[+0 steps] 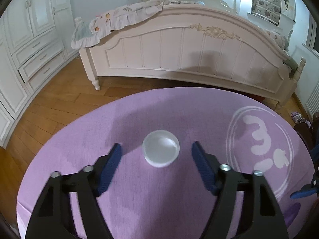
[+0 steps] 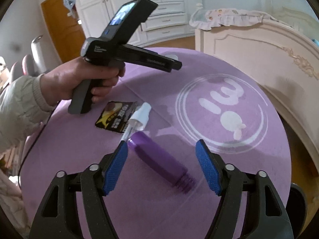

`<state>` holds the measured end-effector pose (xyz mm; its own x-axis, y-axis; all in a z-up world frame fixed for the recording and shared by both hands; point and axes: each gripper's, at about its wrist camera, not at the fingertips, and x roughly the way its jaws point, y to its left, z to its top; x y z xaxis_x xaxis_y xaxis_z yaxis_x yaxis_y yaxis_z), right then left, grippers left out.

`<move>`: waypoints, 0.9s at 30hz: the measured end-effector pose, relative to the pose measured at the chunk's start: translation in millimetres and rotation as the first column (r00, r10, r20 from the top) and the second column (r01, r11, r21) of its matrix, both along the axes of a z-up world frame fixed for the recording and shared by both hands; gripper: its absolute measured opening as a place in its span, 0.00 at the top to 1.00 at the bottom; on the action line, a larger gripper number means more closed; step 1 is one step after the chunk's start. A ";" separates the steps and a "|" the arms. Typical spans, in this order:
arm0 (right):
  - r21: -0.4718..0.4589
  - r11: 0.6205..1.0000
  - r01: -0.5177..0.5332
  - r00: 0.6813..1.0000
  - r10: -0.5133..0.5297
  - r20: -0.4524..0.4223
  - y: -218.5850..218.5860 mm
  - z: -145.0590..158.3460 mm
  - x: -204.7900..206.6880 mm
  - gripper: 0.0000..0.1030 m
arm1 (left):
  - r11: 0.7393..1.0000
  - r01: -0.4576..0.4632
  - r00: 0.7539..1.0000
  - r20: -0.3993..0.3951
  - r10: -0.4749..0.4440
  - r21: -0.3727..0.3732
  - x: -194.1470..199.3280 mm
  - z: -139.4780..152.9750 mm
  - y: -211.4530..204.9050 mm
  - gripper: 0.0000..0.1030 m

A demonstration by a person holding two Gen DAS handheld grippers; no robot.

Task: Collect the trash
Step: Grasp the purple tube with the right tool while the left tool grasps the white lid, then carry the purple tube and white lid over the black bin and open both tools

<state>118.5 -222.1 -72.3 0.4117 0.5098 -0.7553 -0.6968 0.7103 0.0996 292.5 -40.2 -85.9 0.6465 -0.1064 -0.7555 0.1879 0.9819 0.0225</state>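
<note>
Trash lies on the purple tabletop (image 2: 79, 159): a purple bottle (image 2: 159, 159) slants between the right gripper (image 2: 161, 147)'s spread jaws, and a clear cap (image 1: 161, 148) sits just ahead of the left gripper (image 1: 156, 149)'s spread jaws.

Clear cap (image 1: 161, 149), capless purple bottle (image 2: 159, 161) lying, black wrapper (image 2: 115, 117)

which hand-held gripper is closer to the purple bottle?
Right. The right hand-held gripper is open with the purple bottle lying between its fingers. The left hand-held gripper is open around a clear cup, away from the bottle.
</note>
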 end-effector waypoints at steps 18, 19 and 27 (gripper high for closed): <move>0.193 0.958 0.212 0.974 -0.191 -0.125 -51.4 3.3 1.4 0.75 | 0.994 0.083 0.996 0.039 -0.080 -0.067 -29.3 16.2 -15.9 0.66; 0.242 0.938 0.249 0.966 -0.222 -0.131 -64.2 6.8 -2.6 0.75 | 0.992 0.100 0.994 0.051 -0.097 -0.076 -36.4 21.5 -21.5 0.66; 0.471 0.751 0.463 0.881 -0.450 -0.148 -151.1 16.7 -33.8 0.75 | 0.956 0.266 0.958 0.147 -0.248 -0.125 -92.7 63.6 -88.7 0.66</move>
